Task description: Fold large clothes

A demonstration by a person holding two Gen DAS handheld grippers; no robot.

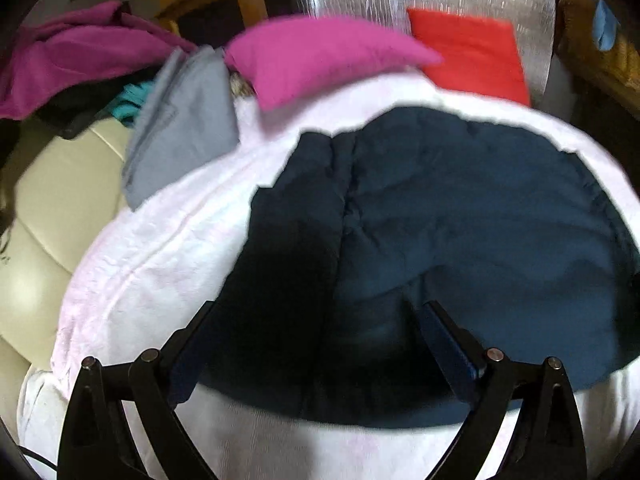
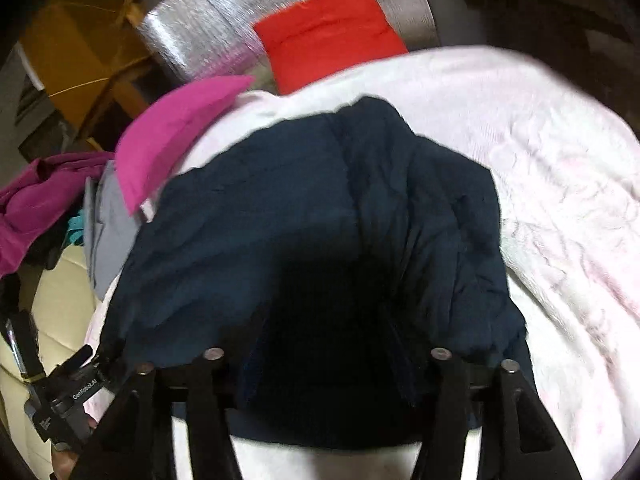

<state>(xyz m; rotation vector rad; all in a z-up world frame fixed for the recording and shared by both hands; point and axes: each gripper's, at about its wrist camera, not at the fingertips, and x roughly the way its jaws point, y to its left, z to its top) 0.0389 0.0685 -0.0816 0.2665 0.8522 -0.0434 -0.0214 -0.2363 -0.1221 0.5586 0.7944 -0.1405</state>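
Left gripper: jaws spread wide, nothing pinched, navy garment lying flat beneath and ahead | Right gripper: jaws apart, grip cannot be told, garment bunched between | Blanket: judged a folding surface.

Left hand-held gripper spread wide, right hand-held gripper partly open, both tilted downward

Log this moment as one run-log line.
stage: folding | jacket: on blanket | left hand-held gripper: open | right hand-held gripper: grip unclear
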